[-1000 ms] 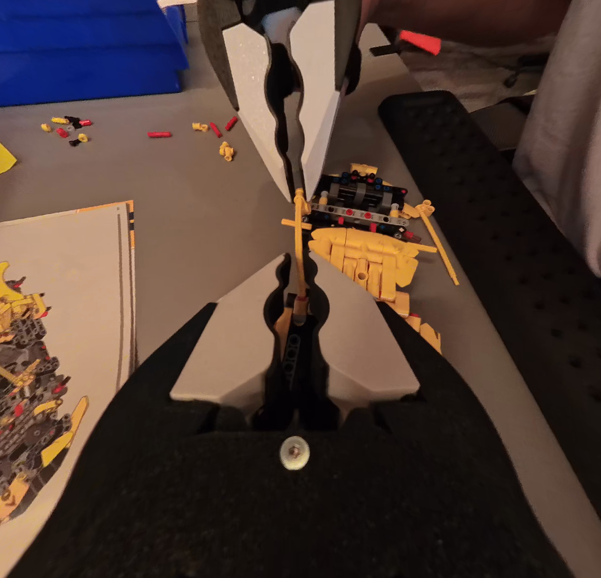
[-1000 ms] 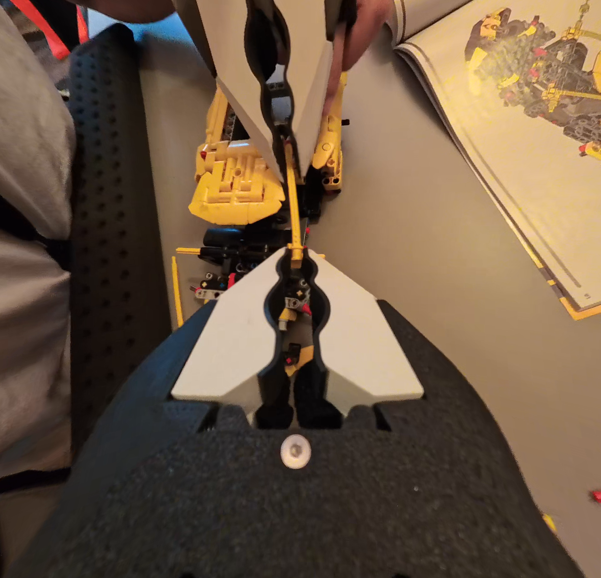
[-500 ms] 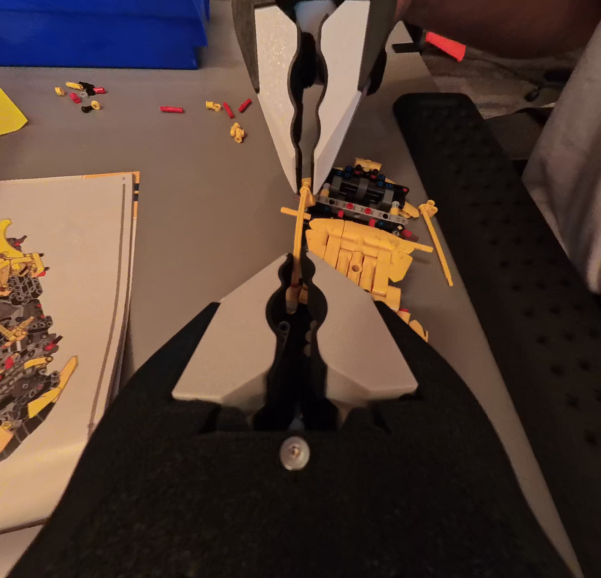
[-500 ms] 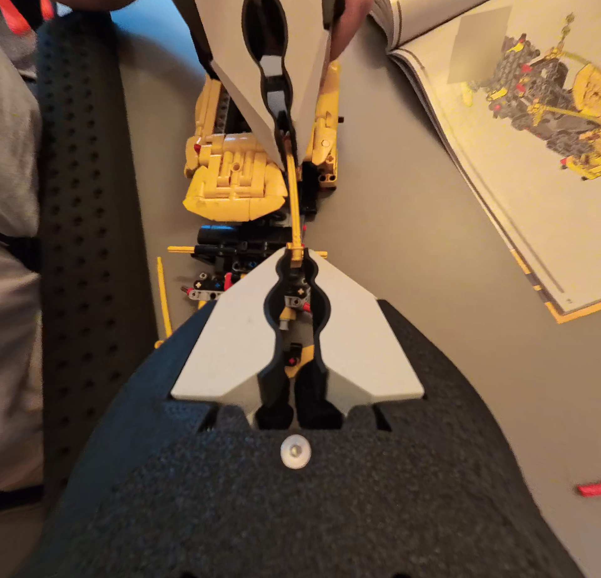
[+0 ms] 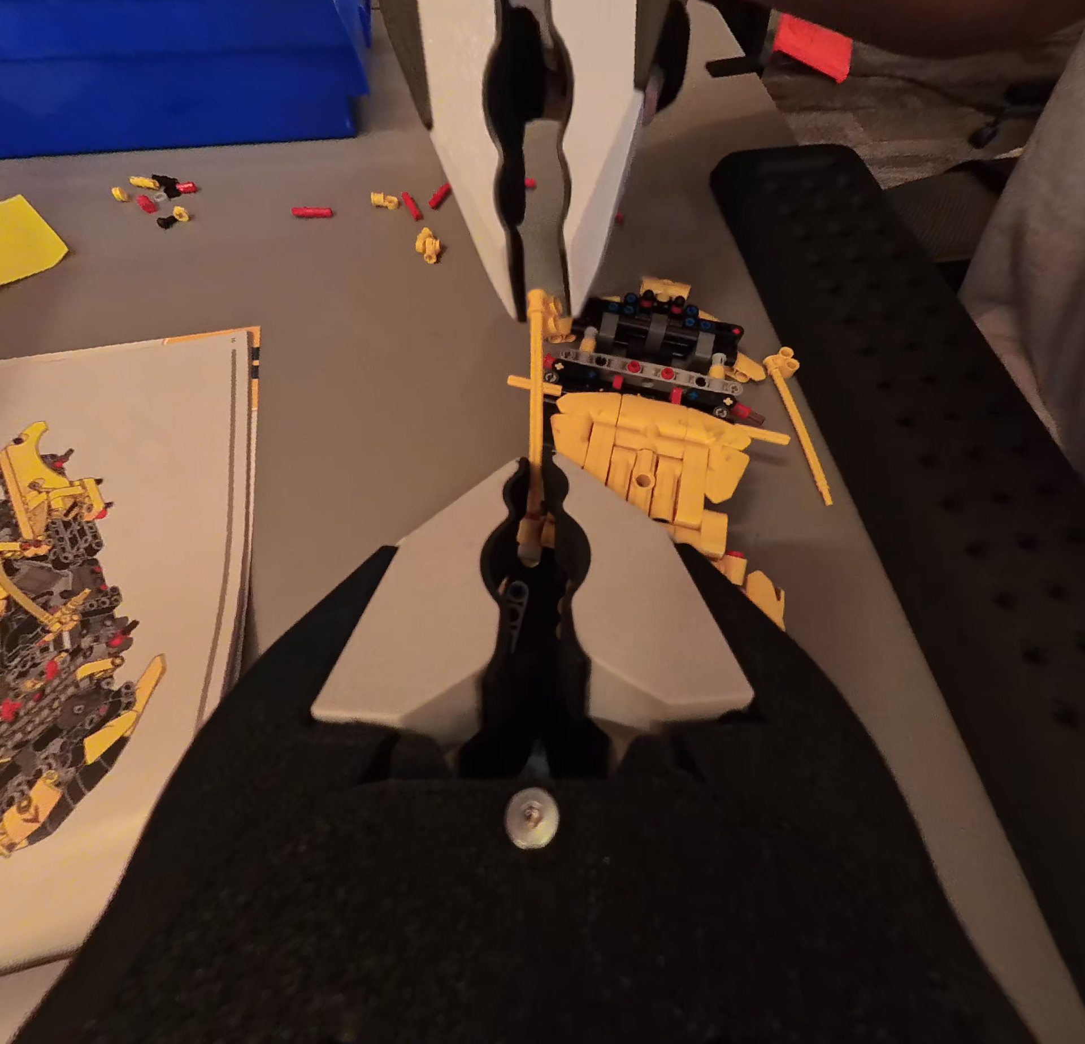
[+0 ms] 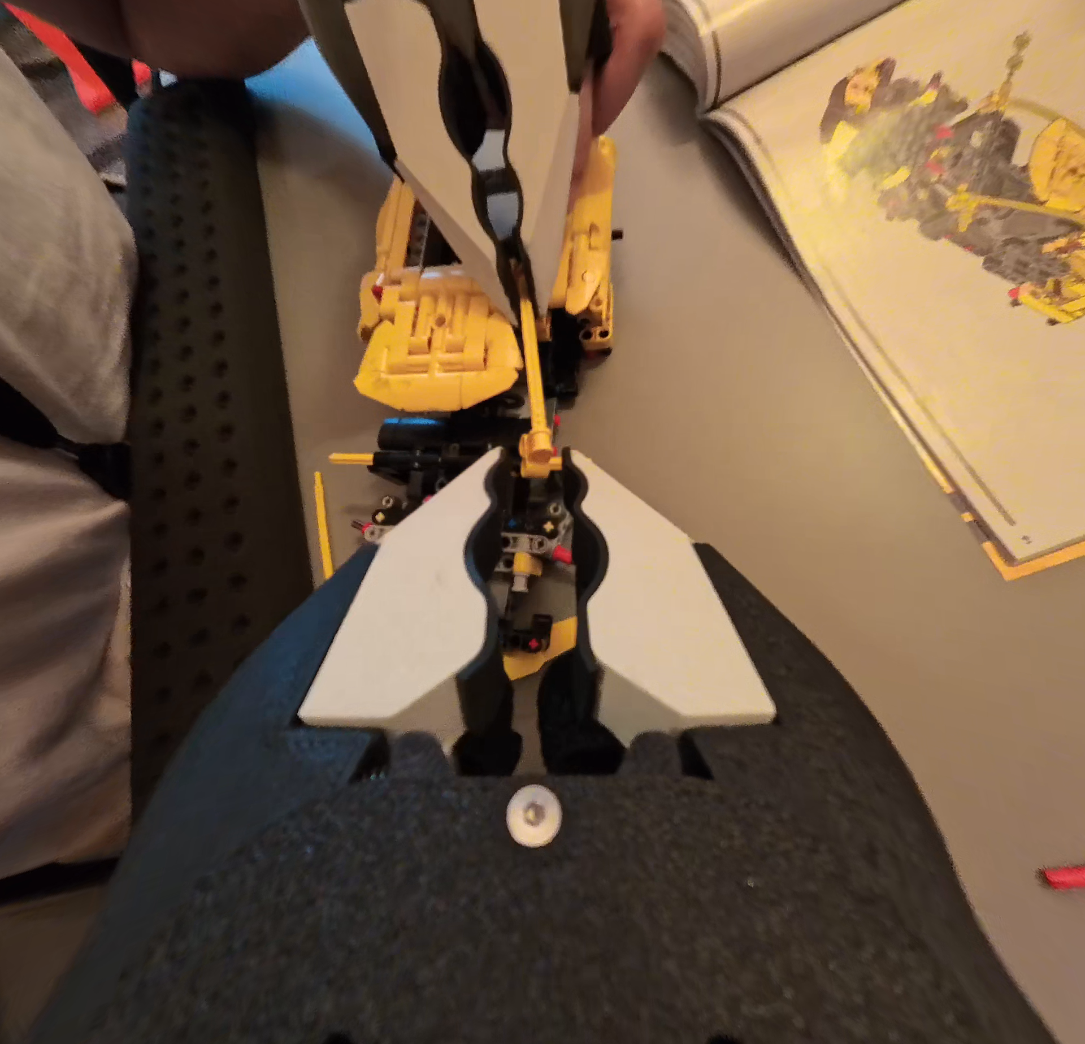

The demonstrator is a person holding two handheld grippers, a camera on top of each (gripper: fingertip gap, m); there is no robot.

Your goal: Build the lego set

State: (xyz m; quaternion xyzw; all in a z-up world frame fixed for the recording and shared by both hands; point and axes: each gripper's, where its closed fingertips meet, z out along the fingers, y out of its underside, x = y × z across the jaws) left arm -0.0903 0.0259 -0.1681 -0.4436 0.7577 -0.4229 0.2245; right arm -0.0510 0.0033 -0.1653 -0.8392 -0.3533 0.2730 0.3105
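left wrist view has the left tongs at centre frame, closed down to a thin slit on the near end of a long yellow axle. the axle runs up the frame to the right tongs, coming in from the top, which look a bit apart at the tip with the axle's yellow connector end right there. right wrist view shows the right tongs parted a little, the connector sitting between the tips, can't tell if it's actually gripped. the half-built yellow and black lego model lies on the grey bench just right of the axle. instruction booklet at left, loose pins in the upper left.
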